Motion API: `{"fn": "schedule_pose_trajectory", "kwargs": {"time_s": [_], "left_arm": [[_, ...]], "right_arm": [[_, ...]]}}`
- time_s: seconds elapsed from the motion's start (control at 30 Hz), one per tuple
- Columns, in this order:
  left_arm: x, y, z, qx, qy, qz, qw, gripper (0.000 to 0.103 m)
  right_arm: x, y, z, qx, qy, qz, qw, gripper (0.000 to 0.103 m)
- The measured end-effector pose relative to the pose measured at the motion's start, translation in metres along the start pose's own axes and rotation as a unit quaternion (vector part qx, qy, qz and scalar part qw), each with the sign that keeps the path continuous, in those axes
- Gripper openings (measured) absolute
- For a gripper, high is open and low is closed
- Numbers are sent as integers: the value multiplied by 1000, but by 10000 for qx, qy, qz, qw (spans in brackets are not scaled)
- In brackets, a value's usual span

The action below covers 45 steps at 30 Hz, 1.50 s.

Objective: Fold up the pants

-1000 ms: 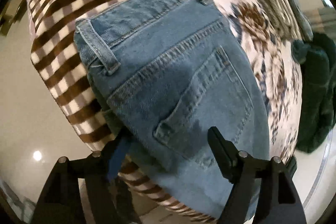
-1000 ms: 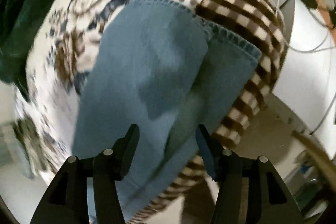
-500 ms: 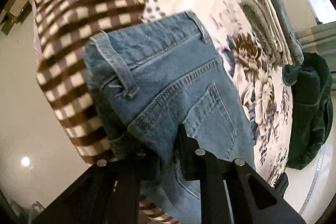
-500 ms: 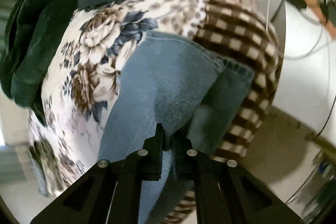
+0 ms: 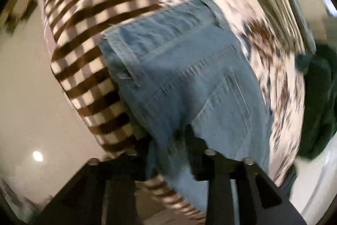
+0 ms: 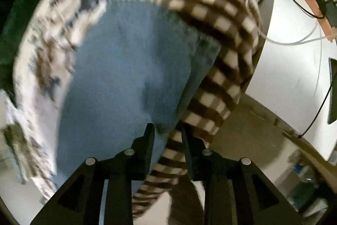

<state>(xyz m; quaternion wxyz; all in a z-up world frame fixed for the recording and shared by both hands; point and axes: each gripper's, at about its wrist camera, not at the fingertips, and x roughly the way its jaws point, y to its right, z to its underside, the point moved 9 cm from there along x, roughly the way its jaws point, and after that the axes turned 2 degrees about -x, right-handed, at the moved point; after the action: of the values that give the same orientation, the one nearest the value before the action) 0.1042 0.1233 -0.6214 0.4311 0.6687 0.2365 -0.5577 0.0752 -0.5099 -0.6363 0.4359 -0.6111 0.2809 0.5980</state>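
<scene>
Jeans [image 5: 185, 81] lie on the patterned bed [image 5: 88, 39]. Left gripper [image 5: 168, 140] is opening, denim bunched between its jaws; right gripper [image 6: 168, 138] is opening at the jeans' edge, apparently releasing.

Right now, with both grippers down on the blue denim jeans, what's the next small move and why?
Probably lift both straight up once the jaws clear the cloth. The folded blue denim jeans lie on the brown checked blanket, the jaws of the left gripper and right gripper are opening, and denim sits between the left ones.
</scene>
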Motion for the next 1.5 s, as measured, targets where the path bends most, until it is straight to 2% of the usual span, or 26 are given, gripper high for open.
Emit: {"fn": "schedule_pose_trajectory", "kwargs": {"time_s": [0.07, 0.17, 0.23, 0.33, 0.4, 0.43, 0.5, 0.63, 0.67, 0.7, 0.73, 0.8, 0.83, 0.87, 0.93, 1.0, 1.03, 1.1, 1.23, 1.3, 1.4, 1.43, 1.47, 1.5], "left_arm": [[-8, 16, 17, 535, -38, -274, 9982, 58], [-14, 49, 47, 1240, -25, -389, 9915, 70], [-9, 79, 71, 1765, -59, -365, 9836, 76], [13, 120, 107, 2284, -284, -225, 9729, 77], [31, 146, 127, 2491, -502, -102, 9671, 77], [44, 161, 140, 2678, -592, -115, 9616, 77], [62, 180, 157, 2951, -686, -148, 9529, 77], [95, 193, 176, 3324, -840, -470, 9382, 77], [102, 192, 177, 3398, -852, -614, 9346, 78], [107, 191, 178, 3454, -864, -682, 9320, 80], [112, 191, 178, 3509, -891, -691, 9296, 85], [116, 192, 179, 3536, -936, -693, 9281, 92], [118, 194, 181, 3530, -991, -616, 9283, 102], [120, 196, 182, 3546, -1043, -572, 9274, 103], [125, 196, 183, 3597, -1070, -708, 9242, 103], [130, 198, 184, 3614, -1054, -842, 9226, 103], [132, 199, 185, 3605, -1039, -909, 9225, 103], [134, 201, 186, 3577, -1013, -1055, 9223, 103], [141, 209, 191, 3545, -1001, -1269, 9210, 103], [145, 215, 194, 3521, -992, -1277, 9219, 103], [147, 219, 195, 3516, -980, -1267, 9224, 103], [145, 218, 193, 3522, -965, -1256, 9224, 103], [145, 216, 191, 3530, -944, -1241, 9225, 103], [143, 211, 191, 3542, -912, -1222, 9227, 103]], "right_arm": [[-15, 9, -12, 194, 310, -121, 9993, 41], [-16, 26, -29, 681, 357, -293, 9966, 43], [-8, 33, -35, 1110, 186, -494, 9924, 43], [10, 33, -38, 1481, -131, -900, 9848, 43], [14, 26, -39, 1574, -36, -1044, 9820, 42], [10, 25, -42, 1534, 141, -994, 9831, 40], [0, 19, -48, 1263, 513, -833, 9872, 27], [-11, 17, -52, 871, 830, -547, 9912, 17], [-15, 15, -53, 669, 958, -335, 9926, 17], [-21, 14, -55, 323, 1117, 103, 9932, 14], [-29, 17, -58, -56, 1330, 757, 9882, 13], [-39, 31, -62, -116, 1469, 1129, 9826, 13], [-39, 39, -65, -10, 1389, 1075, 9845, 13], [-35, 44, -66, 153, 1230, 764, 9893, 13], [-28, 51, -65, 537, 868, -60, 9948, 14], [-16, 44, -59, 623, 509, -531, 9953, 26], [-11, 41, -54, 635, 373, -633, 9953, 32], [-3, 40, -51, 699, 324, -739, 9943, 32], [11, 42, -52, 774, 446, -565, 9944, 32], [12, 47, -52, 770, 649, -207, 9947, 18], [16, 52, -55, 659, 613, -31, 9959, 19], [17, 52, -55, 581, 586, -41, 9966, 22], [18, 52, -55, 473, 548, -26, 9974, 36], [19, 52, -54, 392, 528, -109, 9978, 54]]}}
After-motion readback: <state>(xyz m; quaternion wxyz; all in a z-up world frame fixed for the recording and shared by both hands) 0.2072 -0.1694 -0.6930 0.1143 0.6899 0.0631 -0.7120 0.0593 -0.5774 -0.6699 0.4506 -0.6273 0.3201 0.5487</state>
